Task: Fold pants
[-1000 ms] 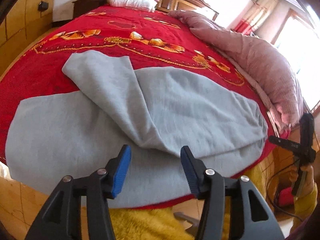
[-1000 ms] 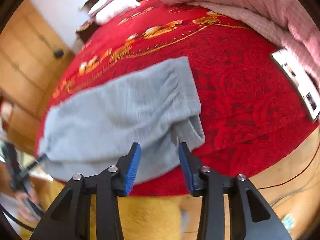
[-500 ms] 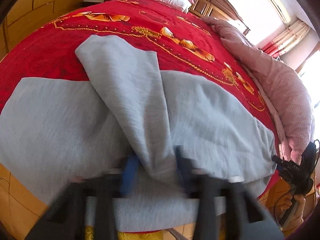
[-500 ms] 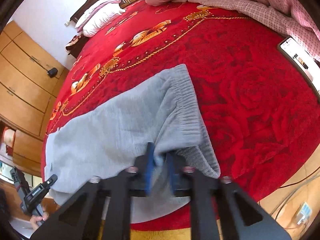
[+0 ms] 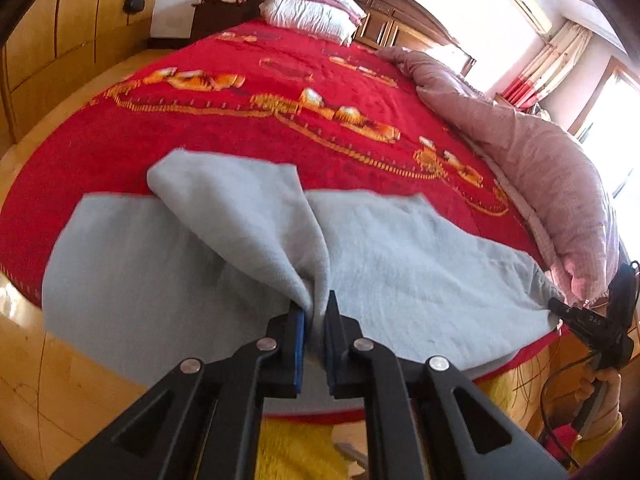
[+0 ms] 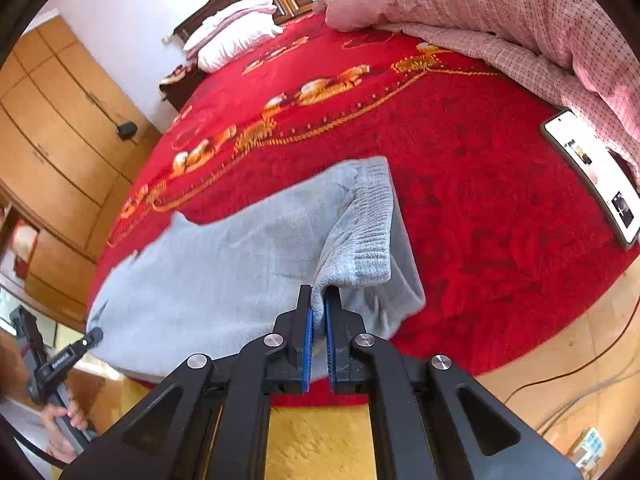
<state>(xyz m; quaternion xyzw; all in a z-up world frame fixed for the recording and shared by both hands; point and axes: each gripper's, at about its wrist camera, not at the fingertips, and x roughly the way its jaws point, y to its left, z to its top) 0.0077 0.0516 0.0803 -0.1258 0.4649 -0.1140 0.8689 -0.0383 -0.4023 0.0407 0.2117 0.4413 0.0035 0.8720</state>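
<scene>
Pants (image 5: 380, 264) of grey fleece lie across the near edge of the red bedspread (image 5: 248, 128), partly hanging over it. The left gripper (image 5: 314, 312) is closed on a pinched fold near the middle of the cloth, where one leg is turned back over the other. The right gripper (image 6: 318, 300) is closed on the ribbed waistband (image 6: 370, 232), and this corner is lifted a little from the layer below.

Only the left view shows the folded-back leg and the window with curtains (image 5: 548, 64). It also shows the right gripper at the far end of the pants, at the picture's right edge. Only the right view shows the waistband and a phone (image 6: 592, 176) lying on the bedspread beside the pink quilt (image 6: 500, 16). Both views show white pillows (image 5: 308, 12) at the headboard and a yellow rug (image 6: 316, 440) below the bed.
</scene>
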